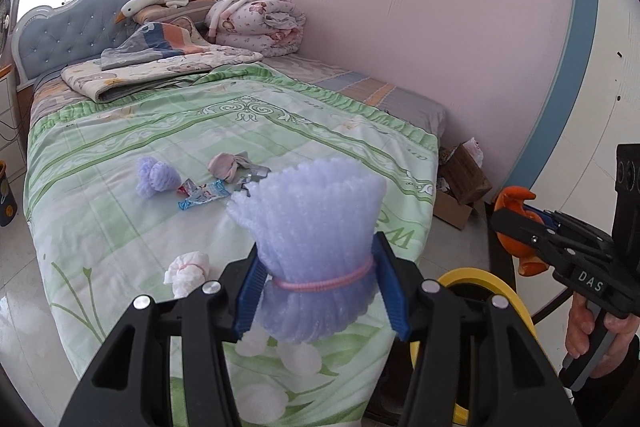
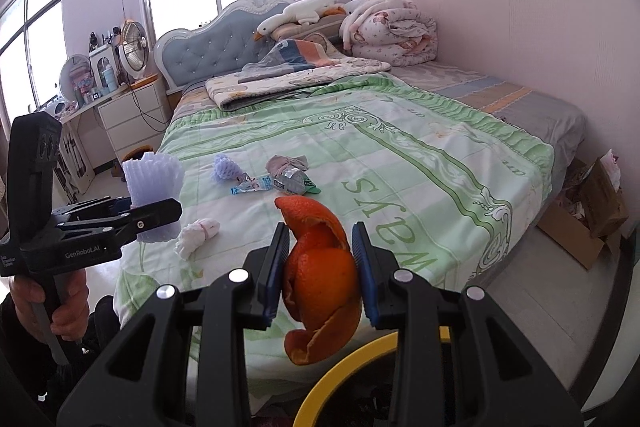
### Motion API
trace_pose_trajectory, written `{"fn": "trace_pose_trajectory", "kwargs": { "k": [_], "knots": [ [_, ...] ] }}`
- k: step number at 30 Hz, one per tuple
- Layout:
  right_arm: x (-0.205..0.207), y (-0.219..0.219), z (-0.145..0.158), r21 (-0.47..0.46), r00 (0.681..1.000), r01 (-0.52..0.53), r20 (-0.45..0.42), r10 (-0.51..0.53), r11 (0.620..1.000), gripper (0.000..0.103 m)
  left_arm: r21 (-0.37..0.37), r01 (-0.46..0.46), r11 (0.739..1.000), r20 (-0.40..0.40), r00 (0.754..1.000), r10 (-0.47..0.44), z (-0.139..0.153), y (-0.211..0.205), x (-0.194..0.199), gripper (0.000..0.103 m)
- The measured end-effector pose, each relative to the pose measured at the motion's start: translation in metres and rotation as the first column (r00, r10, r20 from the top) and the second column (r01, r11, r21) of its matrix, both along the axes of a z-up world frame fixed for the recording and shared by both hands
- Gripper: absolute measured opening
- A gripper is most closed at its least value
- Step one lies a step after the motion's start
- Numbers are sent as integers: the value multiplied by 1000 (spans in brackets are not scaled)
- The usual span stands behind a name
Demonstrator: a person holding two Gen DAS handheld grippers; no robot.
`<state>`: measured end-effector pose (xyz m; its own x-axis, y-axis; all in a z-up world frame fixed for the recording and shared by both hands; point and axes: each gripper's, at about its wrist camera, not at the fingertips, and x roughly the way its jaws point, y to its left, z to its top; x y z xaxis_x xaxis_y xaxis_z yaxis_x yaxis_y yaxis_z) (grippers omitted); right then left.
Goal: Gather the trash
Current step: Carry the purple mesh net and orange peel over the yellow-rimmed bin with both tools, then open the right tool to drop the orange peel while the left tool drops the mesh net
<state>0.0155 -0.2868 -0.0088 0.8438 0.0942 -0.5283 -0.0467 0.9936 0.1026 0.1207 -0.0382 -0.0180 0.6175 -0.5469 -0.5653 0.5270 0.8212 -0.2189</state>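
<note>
Left gripper (image 1: 320, 287) fingers grasp a purple foam net (image 1: 316, 227); right gripper (image 2: 322, 275) fingers grasp orange peel (image 2: 320, 283), above a bed (image 2: 420, 163) strewn with wrappers (image 2: 276, 183)

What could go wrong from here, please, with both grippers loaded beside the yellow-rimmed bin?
1. The orange peel hangs in curled flaps from the right gripper; a loose piece might drop outside the yellow-rimmed bin.
2. The left gripper squeezes a soft purple foam net; it could cling to the pads when released.
3. Wrappers remain on the bed.
</note>
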Motion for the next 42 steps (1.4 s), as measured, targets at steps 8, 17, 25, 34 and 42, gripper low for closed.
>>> {"fn": "trace_pose_trajectory", "kwargs": {
  "k": [8, 17, 25, 34, 42],
  "knots": [
    [-39, -23, 4, 8, 999, 52, 13, -53, 999, 31, 5, 82, 997, 13, 997, -82, 5, -28, -30, 49],
    [-75, -56, 3, 30, 992, 123, 8, -123, 992, 32, 3, 155, 988, 15, 988, -155, 8, -59, -56, 49],
    [-97, -76, -1, 51, 988, 152, 4, -152, 987, 32, 31, 205, 978, -25, 978, -205, -6, -88, -65, 49],
    [-99, -99, -20, 94, 980, 200, -47, -196, 975, 32, 55, 257, 965, -119, 961, -250, -43, -116, -71, 49],
    [-97, -119, -41, 151, 974, 221, -91, -209, 964, 32, 84, 321, 943, -150, 940, -307, -60, -138, -85, 50]
  ]
}}
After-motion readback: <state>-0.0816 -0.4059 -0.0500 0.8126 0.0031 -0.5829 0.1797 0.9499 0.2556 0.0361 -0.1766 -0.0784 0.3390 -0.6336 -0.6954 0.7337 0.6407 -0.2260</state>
